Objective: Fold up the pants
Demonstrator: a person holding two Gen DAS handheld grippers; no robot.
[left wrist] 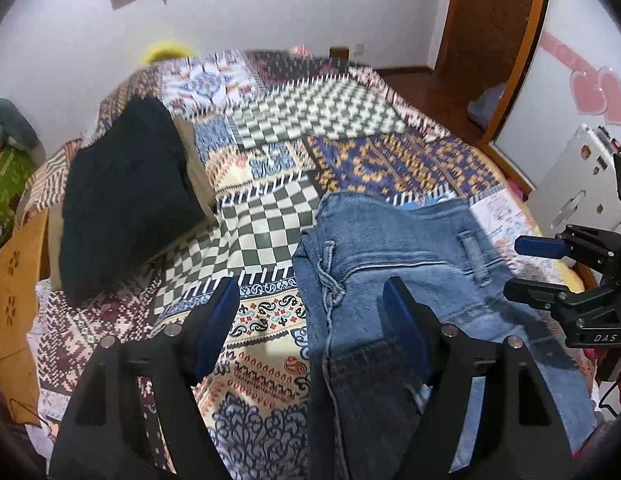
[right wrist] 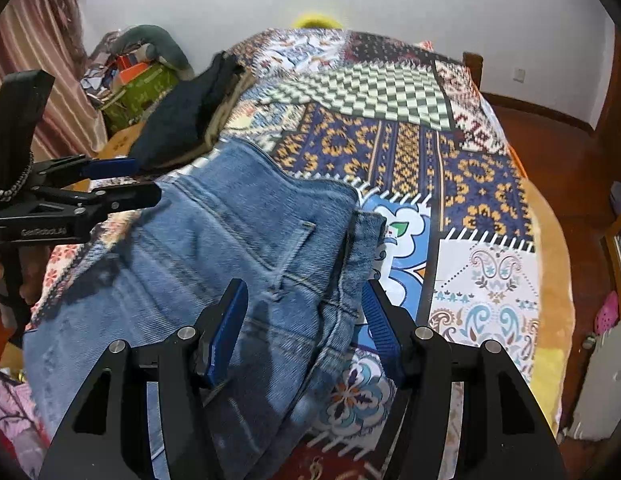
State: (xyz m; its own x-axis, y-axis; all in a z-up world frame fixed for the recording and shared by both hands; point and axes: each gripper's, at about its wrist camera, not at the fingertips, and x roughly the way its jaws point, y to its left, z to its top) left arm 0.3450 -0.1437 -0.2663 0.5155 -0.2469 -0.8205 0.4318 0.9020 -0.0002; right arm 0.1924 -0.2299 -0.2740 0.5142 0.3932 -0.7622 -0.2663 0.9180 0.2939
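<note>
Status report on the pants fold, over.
Left gripper open, right gripper open, neither gripping. Jeans lying bunched on the bedspread. Dark folded clothes beside them, not blocking.

The right gripper [right wrist: 306,332] is hovering with its jaws apart over the blue jeans [right wrist: 214,264] lying on the patchwork bedspread [right wrist: 430,152], while the left gripper [right wrist: 142,180] is reaching in from its left.

Ahead of both grippers a bed [left wrist: 270,216] with a patchwork cover [right wrist: 410,152] meets a pale wall [left wrist: 270,8]. Right of the left gripper stands a wooden door [left wrist: 502,40] over brown floor [right wrist: 550,148]. Left of the right gripper hangs a striped curtain [right wrist: 34,52].
</note>
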